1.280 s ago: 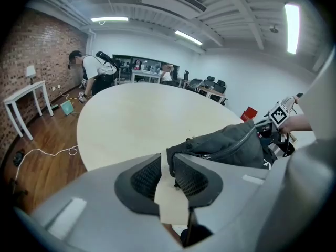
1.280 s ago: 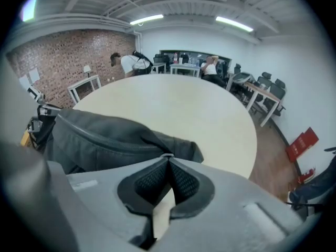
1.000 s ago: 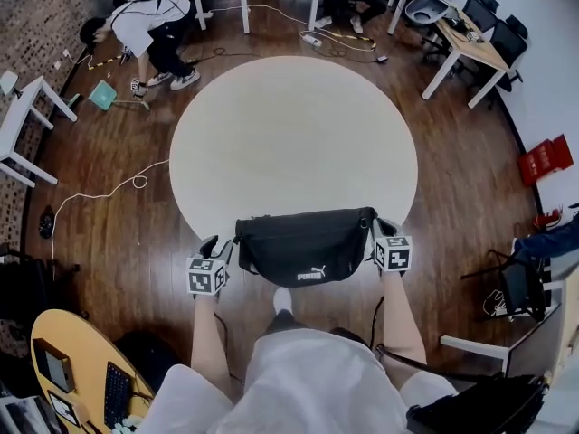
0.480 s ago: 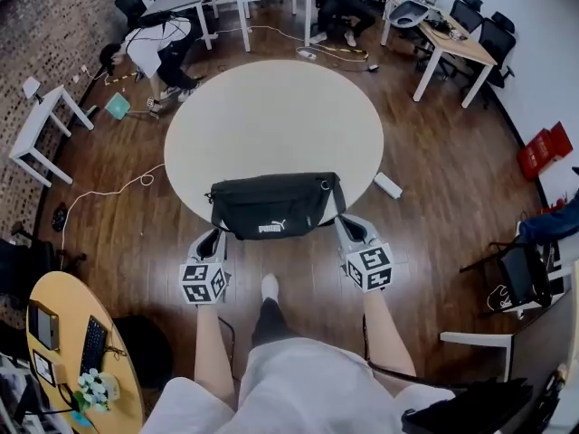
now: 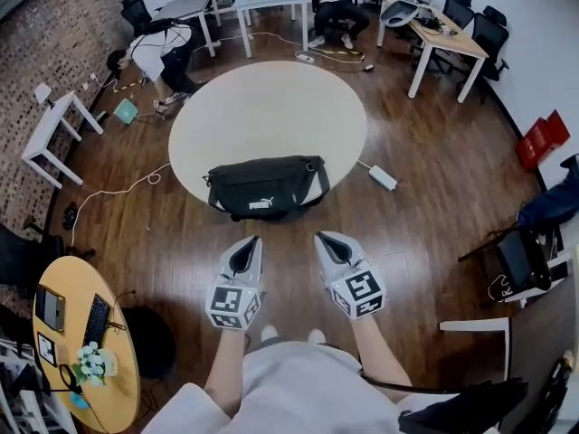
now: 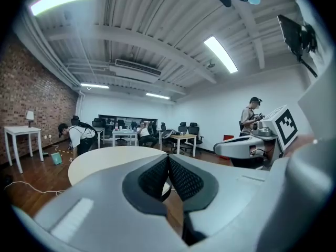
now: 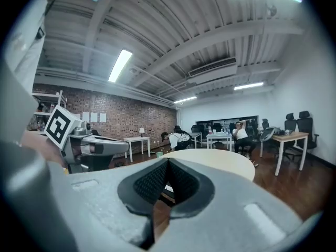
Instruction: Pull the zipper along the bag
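Grey left claw (image 5: 248, 245) is hovering clenched, its jaws having just been closing on nothing. Ahead of both claws, well apart, the black bag (image 5: 267, 188) is lying at the table's (image 5: 271, 107) near edge. Beside it, the right claw (image 5: 323, 240) is hovering clenched, empty. Zipping likely isn't begun; next comes reaching in and reopening.

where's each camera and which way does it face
Head view: on the head, steeply down at the table and black bag; forearms, left gripper, right gripper show.
Left gripper view: on that gripper, level toward the table; own jaws, just been closing, meet empty.
Right gripper view: on that gripper, level toward the table; own jaws together, empty.
Shared: both gripper views show the table and each other.
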{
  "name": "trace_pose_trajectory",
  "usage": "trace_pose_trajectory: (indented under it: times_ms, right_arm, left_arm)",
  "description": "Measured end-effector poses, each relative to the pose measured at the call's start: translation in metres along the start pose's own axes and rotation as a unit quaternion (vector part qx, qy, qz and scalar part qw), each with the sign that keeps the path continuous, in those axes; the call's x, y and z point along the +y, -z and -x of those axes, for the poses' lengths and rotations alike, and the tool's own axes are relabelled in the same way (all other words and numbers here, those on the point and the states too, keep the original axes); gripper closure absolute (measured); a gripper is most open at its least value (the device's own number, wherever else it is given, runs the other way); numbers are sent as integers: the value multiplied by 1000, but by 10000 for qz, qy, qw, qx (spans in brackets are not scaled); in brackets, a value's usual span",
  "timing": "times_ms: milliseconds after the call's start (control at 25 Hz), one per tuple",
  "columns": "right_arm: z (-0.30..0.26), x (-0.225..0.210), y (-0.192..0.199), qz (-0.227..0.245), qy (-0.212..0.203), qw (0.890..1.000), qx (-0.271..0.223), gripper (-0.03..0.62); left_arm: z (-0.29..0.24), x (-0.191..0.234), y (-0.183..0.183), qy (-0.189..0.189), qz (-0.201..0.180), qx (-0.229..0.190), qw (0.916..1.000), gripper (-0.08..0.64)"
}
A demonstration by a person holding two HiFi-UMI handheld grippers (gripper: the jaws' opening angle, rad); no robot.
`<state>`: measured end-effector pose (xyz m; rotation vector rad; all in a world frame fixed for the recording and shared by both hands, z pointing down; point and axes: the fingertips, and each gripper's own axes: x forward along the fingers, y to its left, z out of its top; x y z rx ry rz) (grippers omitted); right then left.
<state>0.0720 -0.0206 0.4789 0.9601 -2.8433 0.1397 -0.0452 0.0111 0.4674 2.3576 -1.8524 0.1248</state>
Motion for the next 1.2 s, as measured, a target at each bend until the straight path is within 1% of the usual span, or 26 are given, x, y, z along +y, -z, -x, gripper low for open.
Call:
trace_pose_trajectory:
  times_ms: [80,160,240,320,400,520,720,960,1200]
  right_arm:
    - [10,10,-6,57,34,10000,-18,601]
    - [20,16,-10,106,157,9998,-63,601]
    - [22,21,-10,156,303,9994,-78,601]
    - [22,30,-7,177,360,9992,-40,601]
    - [20,40,-5,156,364,9992,0,601]
    - [13,59,-4,158,279,9995,76,601]
    - [-3,90,-13,320,140,9994,30,601]
    - [-21,114,-17,414,130,9991,42,601]
    - [-45,145,-16,512,70,9986,98,601]
  left_arm:
    - [7,-11,-9,25,-35,-160,9999,542]
    - [15,-18,-15,42,-136,-283,9995,541]
    - [25,-15,-16,-64,-497,-305,9983,541]
    - [40,-6,-16,-233,-870,-326,9954,541]
    - [55,2,-17,-317,-1018,-340,9937,541]
    - [72,14,-13,-362,-921,-328,9946,541]
    - [93,41,-7,-441,-738,-319,9958,541]
    - [110,72,-8,-528,-704,-362,9955,541]
    - [124,103,-4,-516,-676,-389,9956,541]
